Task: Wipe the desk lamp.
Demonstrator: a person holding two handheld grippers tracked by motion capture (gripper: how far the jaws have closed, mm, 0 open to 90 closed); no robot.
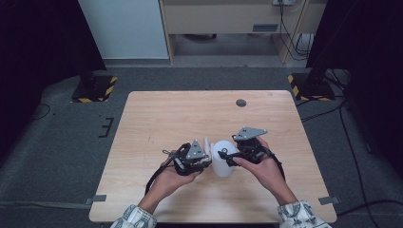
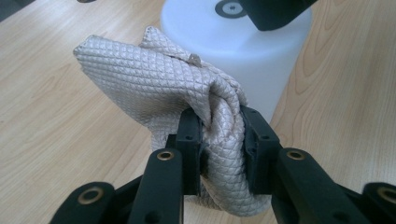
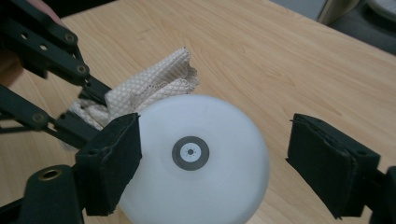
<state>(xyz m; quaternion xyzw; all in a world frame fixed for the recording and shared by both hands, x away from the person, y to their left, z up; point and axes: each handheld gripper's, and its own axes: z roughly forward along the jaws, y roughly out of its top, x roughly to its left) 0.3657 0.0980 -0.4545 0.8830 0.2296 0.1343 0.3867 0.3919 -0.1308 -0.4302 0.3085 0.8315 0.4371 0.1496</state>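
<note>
1. Looking down from the high view, the white container (image 1: 223, 158) stands upright on the bench (image 1: 157, 114), between the left gripper (image 1: 205, 153) and right gripper (image 1: 227, 156).
2. In the left gripper view, the jaws clamp a bunched quilted cloth (image 2: 154, 84) touching the container's (image 2: 252, 51) side; wiping seems under way, its extent unclear.
3. In the right gripper view, the wide jaws straddle the container's top (image 3: 196, 158) without pressing; its long axis points up.

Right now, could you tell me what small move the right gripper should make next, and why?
Probably lower the right gripper so its open jaws straddle the white container, then close. Its pads stand apart above the rim, gripping nothing, while the left gripper is clamped on the quilted cloth beside it.
</note>
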